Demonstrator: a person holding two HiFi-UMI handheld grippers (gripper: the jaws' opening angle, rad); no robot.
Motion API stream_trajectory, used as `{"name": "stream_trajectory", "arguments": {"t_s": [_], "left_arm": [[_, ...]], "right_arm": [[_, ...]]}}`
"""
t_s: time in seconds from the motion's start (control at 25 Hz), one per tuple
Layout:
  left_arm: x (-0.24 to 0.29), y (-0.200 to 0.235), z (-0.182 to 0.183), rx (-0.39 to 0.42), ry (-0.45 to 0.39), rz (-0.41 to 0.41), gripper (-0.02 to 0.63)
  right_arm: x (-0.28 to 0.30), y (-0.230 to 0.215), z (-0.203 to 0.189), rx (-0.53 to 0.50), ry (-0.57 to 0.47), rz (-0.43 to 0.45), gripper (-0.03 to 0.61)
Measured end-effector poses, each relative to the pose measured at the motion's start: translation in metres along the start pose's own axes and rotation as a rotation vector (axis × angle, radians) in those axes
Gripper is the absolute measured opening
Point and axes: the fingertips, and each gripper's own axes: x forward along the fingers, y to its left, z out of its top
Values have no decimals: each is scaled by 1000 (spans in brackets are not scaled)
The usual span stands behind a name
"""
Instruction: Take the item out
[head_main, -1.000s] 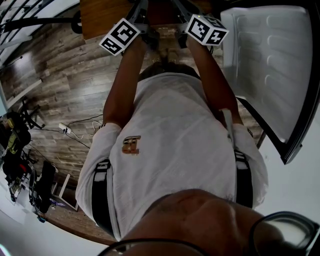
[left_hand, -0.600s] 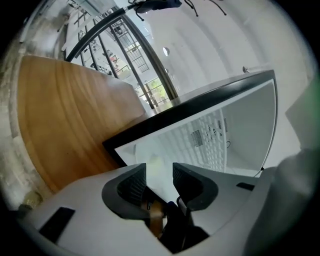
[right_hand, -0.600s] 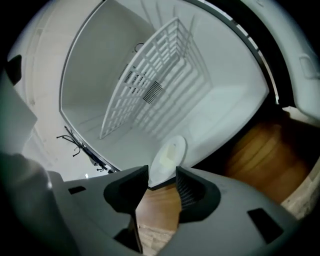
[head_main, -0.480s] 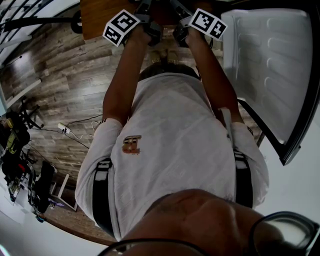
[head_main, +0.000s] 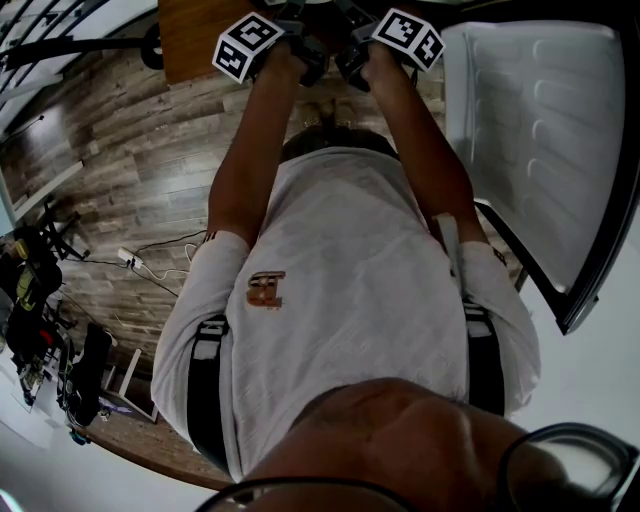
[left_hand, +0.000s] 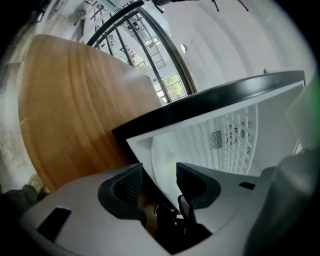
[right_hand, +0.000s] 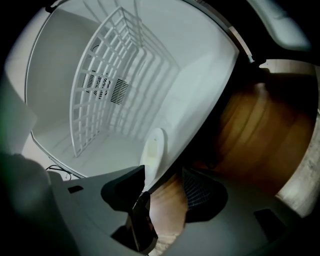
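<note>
Left hand-held gripper (left_hand: 159, 182) and right hand-held gripper (right_hand: 165, 187) have just spread wide, pinching nothing; the white grid rack (right_hand: 112, 80) stands on edge inside the open white box cabinet (right_hand: 200, 87), and I judge it light, stiff, slick, best taken by its near outer bar.

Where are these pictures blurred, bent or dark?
Head view: floor planks curve, the person's head is dark. Left gripper view: the wooden tabletop bulges, the right edge blurs. Right gripper view: the wire rack is bright, the left edge smeared.
</note>
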Motion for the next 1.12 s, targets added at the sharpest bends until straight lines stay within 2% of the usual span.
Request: {"name": "stream_trajectory", "arguments": {"t_s": [0.48,1.12], "left_arm": [[11,19,-9,-56,49,72,215],[15,22,-17,-90,117,88,225]], "right_arm": [[11,-9,-9,118,26,-54,232],[16,-17,-9,146,50,-89,233]]}}
